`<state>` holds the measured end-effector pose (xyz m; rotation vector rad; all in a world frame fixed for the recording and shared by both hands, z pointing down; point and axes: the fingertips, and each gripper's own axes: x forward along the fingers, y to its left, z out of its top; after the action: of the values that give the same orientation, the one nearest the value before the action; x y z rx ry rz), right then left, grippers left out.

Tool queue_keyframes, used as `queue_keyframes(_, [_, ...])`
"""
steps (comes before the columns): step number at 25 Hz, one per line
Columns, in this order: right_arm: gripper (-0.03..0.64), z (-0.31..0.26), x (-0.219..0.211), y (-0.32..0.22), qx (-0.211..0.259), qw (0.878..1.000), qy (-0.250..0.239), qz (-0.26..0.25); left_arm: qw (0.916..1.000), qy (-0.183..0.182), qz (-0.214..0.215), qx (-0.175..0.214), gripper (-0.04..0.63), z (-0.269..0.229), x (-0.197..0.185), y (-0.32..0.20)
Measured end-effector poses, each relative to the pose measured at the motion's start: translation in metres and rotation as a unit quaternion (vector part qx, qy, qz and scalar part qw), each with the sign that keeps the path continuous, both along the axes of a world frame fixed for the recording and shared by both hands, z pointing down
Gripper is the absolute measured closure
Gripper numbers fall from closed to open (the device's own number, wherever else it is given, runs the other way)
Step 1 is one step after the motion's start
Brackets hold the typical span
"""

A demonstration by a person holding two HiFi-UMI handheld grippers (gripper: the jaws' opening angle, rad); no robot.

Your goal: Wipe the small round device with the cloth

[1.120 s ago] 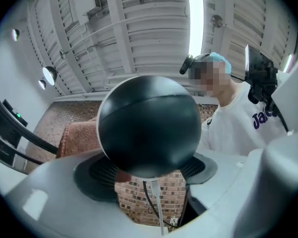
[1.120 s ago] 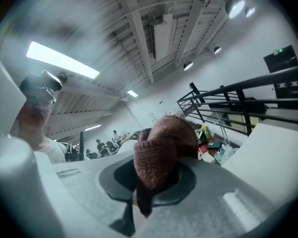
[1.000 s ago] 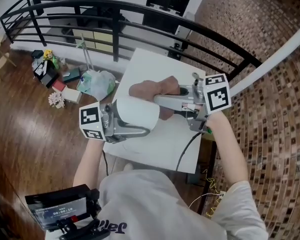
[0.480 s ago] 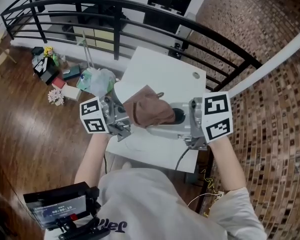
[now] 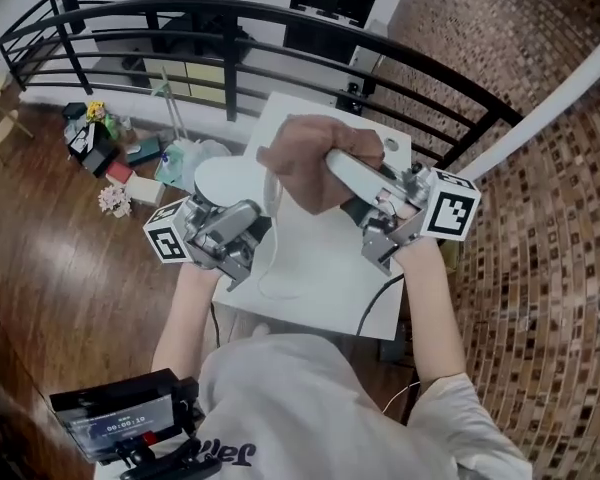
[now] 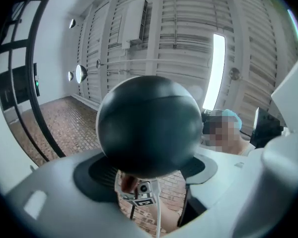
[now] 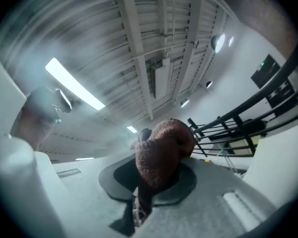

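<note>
The small round device (image 5: pixel 228 180) looks white and domed in the head view, held up over the white table (image 5: pixel 330 268). My left gripper (image 5: pixel 242 206) is shut on it from the lower left. In the left gripper view the device's dark round face (image 6: pixel 149 125) fills the space between the jaws of my left gripper (image 6: pixel 149 170). My right gripper (image 5: pixel 325 168) comes in from the right, shut on the brown cloth (image 5: pixel 305 158). The cloth bunches right beside the device. The brown cloth (image 7: pixel 161 150) sits pinched between the pads in the right gripper view.
A thin white cable (image 5: pixel 263 268) hangs from the device over the table. A black railing (image 5: pixel 280 28) curves behind the table. Bags and small items (image 5: pixel 130 153) lie on the wooden floor at left. A black screen unit (image 5: pixel 120 423) hangs at the person's chest.
Both grippers rose and moved farther away. The cloth went from the table onto the device, then to its right side. The left gripper tilted the device upward.
</note>
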<state>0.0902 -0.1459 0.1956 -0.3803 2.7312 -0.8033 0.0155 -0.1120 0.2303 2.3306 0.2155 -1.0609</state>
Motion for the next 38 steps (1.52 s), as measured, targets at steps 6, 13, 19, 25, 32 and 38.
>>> queue_keyframes(6, [0.592, 0.023, -0.005, -0.050, 0.049, 0.981, 0.136, 0.132, 0.9997, 0.009, 0.019, -0.012, 0.207, -0.001, 0.013, 0.001])
queue_keyframes(13, [0.592, 0.022, 0.030, -0.065, 0.059, 0.963, 0.155, 0.212, 0.9995, 0.010, 0.021, -0.019, 0.207, -0.001, 0.016, 0.002])
queue_keyframes(19, [0.592, -0.001, -0.034, 0.002, 0.121, 0.985, 0.111, 0.057, 0.9985, 0.016, 0.021, -0.047, 0.207, 0.011, 0.025, -0.015])
queue_keyframes(25, [0.592, -0.004, -0.056, 0.059, 0.194, 0.972, 0.125, -0.044, 0.9946, 0.059, 0.038, -0.077, 0.207, 0.002, 0.019, -0.020])
queue_keyframes(32, [0.592, 0.049, -0.046, 0.077, 0.161, 0.973, 0.145, -0.076, 0.9890, 0.114, 0.058, -0.074, 0.207, -0.016, 0.003, -0.016])
queue_keyframes(38, [0.592, 0.059, -0.005, 0.028, 0.095, 0.989, 0.114, 0.020, 0.9888, 0.113, 0.082, -0.052, 0.208, -0.020, 0.003, -0.001])
